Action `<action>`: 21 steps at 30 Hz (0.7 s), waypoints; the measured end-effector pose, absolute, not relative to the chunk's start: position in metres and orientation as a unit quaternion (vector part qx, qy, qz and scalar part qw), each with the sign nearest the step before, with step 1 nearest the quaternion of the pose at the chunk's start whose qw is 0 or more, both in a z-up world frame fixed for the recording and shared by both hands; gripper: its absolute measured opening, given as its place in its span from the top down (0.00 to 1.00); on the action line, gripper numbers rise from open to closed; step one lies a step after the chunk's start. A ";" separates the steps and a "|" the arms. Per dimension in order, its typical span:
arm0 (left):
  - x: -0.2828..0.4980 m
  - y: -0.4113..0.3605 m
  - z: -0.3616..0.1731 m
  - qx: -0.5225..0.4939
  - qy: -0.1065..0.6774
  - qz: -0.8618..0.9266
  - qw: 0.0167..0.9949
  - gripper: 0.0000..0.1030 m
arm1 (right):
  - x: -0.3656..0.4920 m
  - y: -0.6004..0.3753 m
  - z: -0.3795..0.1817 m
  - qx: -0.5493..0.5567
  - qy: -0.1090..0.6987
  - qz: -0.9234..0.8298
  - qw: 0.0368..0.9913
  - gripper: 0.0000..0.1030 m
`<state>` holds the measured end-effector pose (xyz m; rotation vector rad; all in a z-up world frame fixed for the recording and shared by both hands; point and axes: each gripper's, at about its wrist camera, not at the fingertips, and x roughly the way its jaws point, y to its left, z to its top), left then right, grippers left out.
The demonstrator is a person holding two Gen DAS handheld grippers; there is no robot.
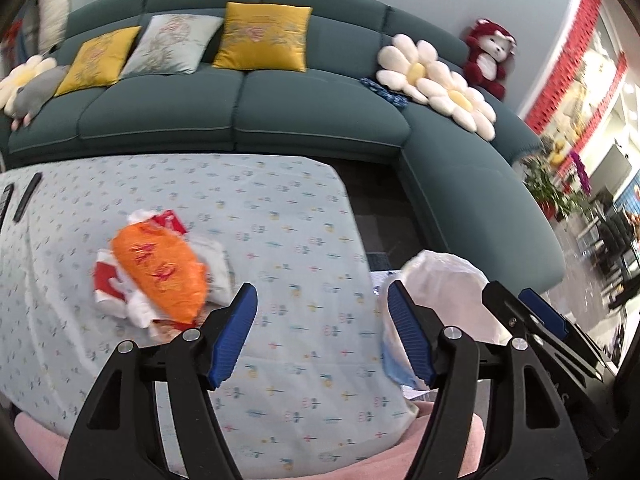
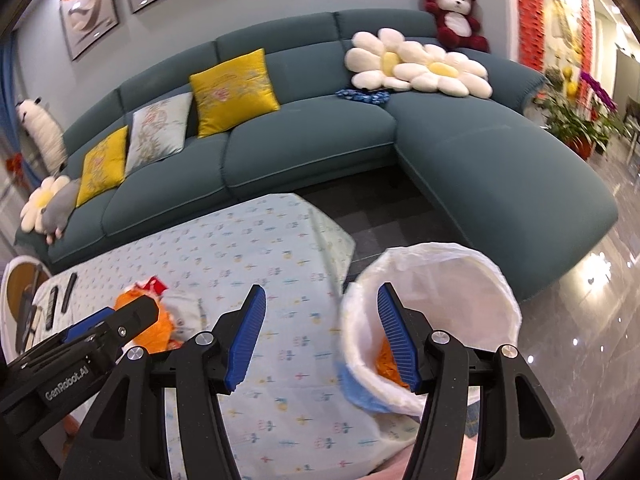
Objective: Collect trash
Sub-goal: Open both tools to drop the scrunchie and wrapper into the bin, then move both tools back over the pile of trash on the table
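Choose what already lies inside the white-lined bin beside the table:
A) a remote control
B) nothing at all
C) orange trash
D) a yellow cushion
C: the right wrist view looks into the bin, and orange trash shows at its bottom.

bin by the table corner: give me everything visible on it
The bin is round and open-topped, lined with a thin white plastic bag whose edge is folded out over the rim. A patch of blue shows low on its outer wall. It stands upright on the floor just off the corner of the cloth-covered table; whether they touch is unclear. Orange scraps lie inside. In the left wrist view only its bagged top shows.
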<state>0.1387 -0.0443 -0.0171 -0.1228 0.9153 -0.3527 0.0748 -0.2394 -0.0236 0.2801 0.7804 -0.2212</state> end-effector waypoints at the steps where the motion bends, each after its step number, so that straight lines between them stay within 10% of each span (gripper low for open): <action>1: 0.140 -0.037 -0.018 -0.062 0.439 -0.164 0.881 0.38 | 0.077 -0.231 -0.024 0.132 0.380 -0.101 0.910 0.45; 21: 0.149 0.080 -0.044 -0.110 0.448 -0.086 0.883 0.38 | 0.105 -0.115 -0.039 0.082 0.418 -0.023 0.904 0.45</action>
